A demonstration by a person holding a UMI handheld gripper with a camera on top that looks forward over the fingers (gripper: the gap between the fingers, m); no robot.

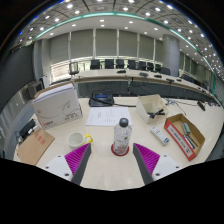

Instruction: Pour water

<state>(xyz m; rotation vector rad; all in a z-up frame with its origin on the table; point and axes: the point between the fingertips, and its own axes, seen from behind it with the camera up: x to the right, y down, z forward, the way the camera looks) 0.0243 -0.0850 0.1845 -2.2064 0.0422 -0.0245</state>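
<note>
Bottle (121,137) upright beyond the open tool (113,159).

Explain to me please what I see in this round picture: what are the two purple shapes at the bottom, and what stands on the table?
The picture comes from a wide-angle camera riding on a hand-held gripper that a person carries; no robot arm is involved. The two purple shapes are the pads on its fingers, which stand open and hold nothing. Just ahead of them, on a pale table, stands a clear plastic water bottle. Left of it sits a white cup, with a white box behind. To the right lie a red and white carton and an open cardboard box. Beyond is an office with desks and chairs.
</note>
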